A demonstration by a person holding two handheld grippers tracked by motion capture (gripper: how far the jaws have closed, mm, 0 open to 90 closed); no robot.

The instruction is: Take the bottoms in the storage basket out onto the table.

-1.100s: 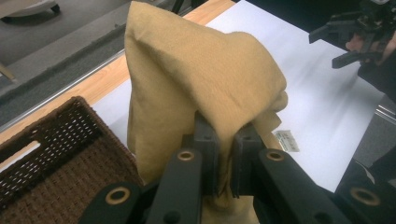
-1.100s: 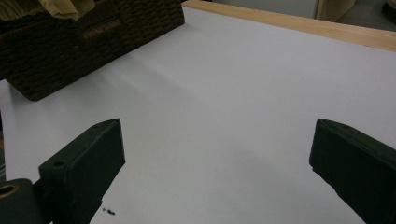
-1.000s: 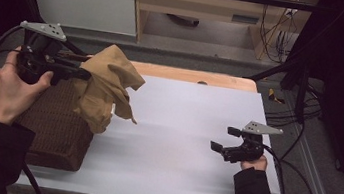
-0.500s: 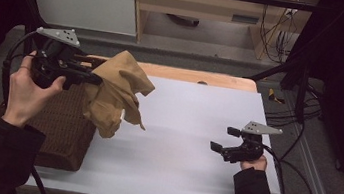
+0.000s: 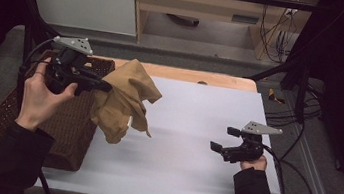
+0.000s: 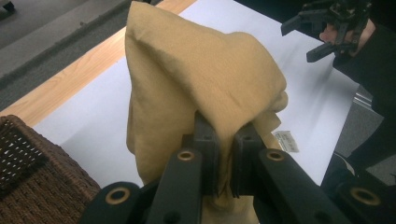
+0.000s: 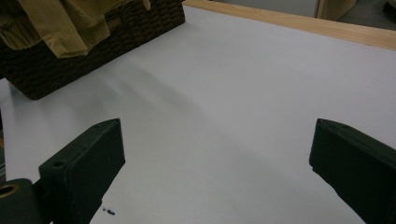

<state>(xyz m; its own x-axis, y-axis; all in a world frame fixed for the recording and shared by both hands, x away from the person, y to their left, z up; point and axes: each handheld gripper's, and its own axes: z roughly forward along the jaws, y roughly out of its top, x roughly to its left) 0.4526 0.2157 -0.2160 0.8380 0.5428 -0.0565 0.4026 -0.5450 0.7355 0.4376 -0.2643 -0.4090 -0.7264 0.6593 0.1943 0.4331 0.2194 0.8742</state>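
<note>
A tan cloth (image 5: 124, 101) hangs in the air over the left part of the white table (image 5: 192, 155), its lower end dangling near the basket's right side. My left gripper (image 5: 105, 87) is shut on the cloth's upper fold; in the left gripper view the cloth (image 6: 196, 84) bunches up between the two black jaws, with a small white label on it at the right. My right gripper (image 5: 222, 139) rests low at the table's right side, open and with nothing in it. In the right gripper view its wide-apart jaws frame bare white table (image 7: 224, 116), with the cloth (image 7: 60, 23) far off.
A dark brown wicker basket (image 5: 55, 127) stands at the table's left edge, below my left hand. A wooden strip (image 5: 198, 76) runs along the far edge. Cables (image 5: 298, 159) trail off the right side. A metal rail runs along the right edge.
My left gripper has carried the cloth to the right and a little lower, from above the basket toward the table. The right gripper has stayed put.
</note>
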